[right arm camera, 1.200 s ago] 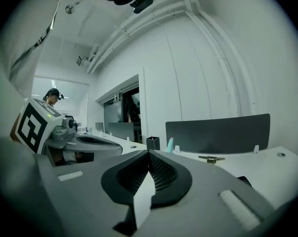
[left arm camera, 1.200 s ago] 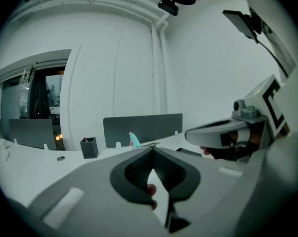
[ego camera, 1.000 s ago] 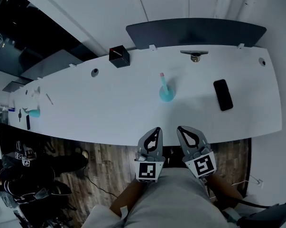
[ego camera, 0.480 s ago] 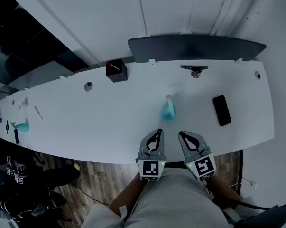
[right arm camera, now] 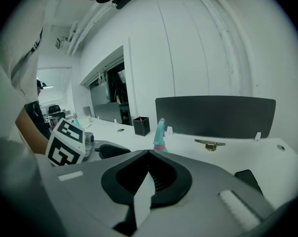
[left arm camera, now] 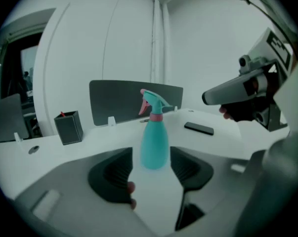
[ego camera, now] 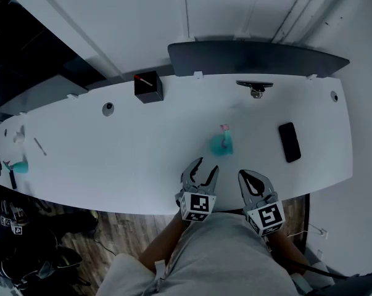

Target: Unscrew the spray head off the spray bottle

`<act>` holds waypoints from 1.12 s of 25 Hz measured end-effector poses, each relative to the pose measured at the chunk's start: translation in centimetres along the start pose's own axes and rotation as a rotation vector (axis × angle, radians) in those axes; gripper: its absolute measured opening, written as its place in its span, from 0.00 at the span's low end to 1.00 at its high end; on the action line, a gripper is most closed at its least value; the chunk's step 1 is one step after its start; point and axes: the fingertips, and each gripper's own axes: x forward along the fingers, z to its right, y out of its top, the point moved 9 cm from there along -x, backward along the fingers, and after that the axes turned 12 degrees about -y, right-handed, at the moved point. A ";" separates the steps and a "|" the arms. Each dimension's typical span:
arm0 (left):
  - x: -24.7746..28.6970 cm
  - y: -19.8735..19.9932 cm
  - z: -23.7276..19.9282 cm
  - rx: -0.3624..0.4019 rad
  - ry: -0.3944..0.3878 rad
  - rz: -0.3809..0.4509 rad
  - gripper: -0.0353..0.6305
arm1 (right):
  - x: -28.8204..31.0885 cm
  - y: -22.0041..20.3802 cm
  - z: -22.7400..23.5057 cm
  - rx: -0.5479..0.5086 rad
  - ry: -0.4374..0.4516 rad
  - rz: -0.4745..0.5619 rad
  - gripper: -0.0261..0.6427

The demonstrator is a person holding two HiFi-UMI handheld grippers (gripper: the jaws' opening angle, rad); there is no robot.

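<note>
**Task status.** No step of the unscrewing is complete. The teal plastic spray bottle [ego camera: 221, 144] stands upright on the white bench [ego camera: 142, 150]. Its pink-triggered spray head [ego camera: 224, 129] is seated on the neck, with the pink collar in place. Neither tool touches the bottle.

**Tool state.**
- The left tool [ego camera: 205, 167] has just been opening its jaws, which now stand partly apart. The left gripper view shows the bottle through the gap, but the bottle stands further along the bench, clear of both pads. Nothing is held.
- The right tool [ego camera: 247, 176] has its jaws fully together and is empty. In the right gripper view the bottle appears beyond and above the closed tips.

**Remaining work (judgement).** One tool must clamp the bottle body. The other must take the collar or head, turn it loose and lift it away.

**Edges and clearance.**
- Both tools hang over the near edge of the bench, with the bottle just ahead, between their lines of approach.
- The bench surface around the bottle is bare.
- A flat black phone [ego camera: 289, 141] lies well apart to the right.
- A black square pen holder [ego camera: 148, 86] stands well apart at the rear left.
- The dark partition panel [ego camera: 253, 57] closes the far edge.
- The bottle is tall and narrow, so a sideways nudge during approach could tip it.
</note>
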 end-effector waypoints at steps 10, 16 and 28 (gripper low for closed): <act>7.3 -0.3 -0.6 0.070 -0.107 -0.125 0.74 | 0.5 1.3 2.7 -0.015 0.012 0.006 0.04; 11.3 -0.4 -1.0 0.171 -0.097 -0.195 0.79 | 0.4 0.7 3.6 0.003 0.030 -0.029 0.04; 9.7 0.9 -0.9 0.487 0.070 -0.327 0.66 | 1.7 1.5 4.3 0.229 0.220 -0.061 0.30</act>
